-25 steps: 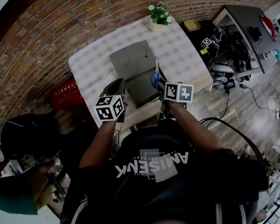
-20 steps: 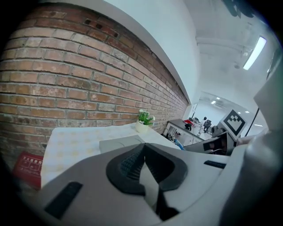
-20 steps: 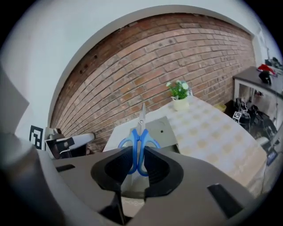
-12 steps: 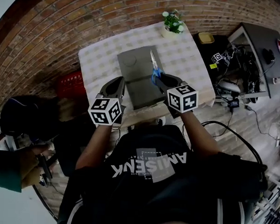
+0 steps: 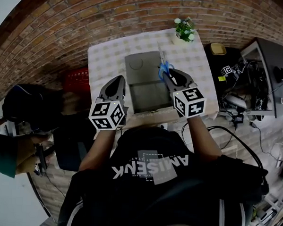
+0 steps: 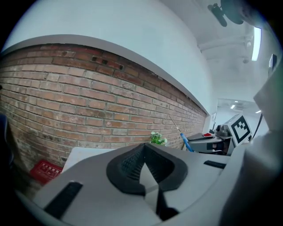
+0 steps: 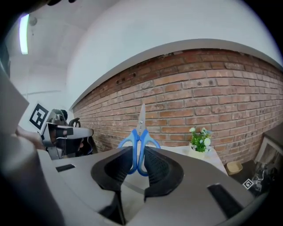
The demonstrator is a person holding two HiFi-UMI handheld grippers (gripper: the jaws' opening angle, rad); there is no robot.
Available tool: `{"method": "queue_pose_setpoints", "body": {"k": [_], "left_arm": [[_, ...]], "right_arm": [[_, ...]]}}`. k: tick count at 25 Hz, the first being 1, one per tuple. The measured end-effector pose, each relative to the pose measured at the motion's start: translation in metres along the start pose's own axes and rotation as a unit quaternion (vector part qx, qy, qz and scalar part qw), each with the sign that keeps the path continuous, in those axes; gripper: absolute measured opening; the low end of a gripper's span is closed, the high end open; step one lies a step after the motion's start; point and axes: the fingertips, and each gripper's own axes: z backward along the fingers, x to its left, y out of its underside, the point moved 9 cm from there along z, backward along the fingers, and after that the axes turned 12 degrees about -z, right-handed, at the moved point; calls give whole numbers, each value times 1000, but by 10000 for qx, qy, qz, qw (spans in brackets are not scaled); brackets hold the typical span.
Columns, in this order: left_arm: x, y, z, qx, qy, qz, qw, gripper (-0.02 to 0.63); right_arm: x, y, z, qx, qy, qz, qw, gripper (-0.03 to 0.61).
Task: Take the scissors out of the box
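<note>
Blue-handled scissors [image 7: 140, 128], grey box [image 5: 139, 67], pale checked tablecloth [image 5: 104, 61], red-brown brick wall [image 5: 65, 30], white-flowered green plant [image 5: 184, 28]

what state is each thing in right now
box, open, lid laid back
scissors, blades shut and pointing up, out of the box
right gripper, shut on the scissors' handles
left gripper, shut, empty
plant, upright

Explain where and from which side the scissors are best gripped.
Grip the scissors by the blue handle loops, coming from the handle end, as the right gripper does: the side-by-side loops give the pads a broad hold, and the thin pointed blades face away.
</note>
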Motion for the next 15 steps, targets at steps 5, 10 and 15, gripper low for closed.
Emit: {"method": "queue_pose_setpoints", "body": {"k": [5, 10, 15], "left_arm": [[0, -9, 7, -229, -245, 56, 9994, 11], [9, -19, 13, -405, -237, -138, 9988, 11], [23, -23, 16, -358, -254, -330, 9985, 11]], "right_arm": [[8, -11, 3, -247, -94, 96, 9996, 112], [18, -19, 5, -604, -25, 240, 9979, 112], [27, -25, 0, -735, 148, 347, 9966, 112]]}}
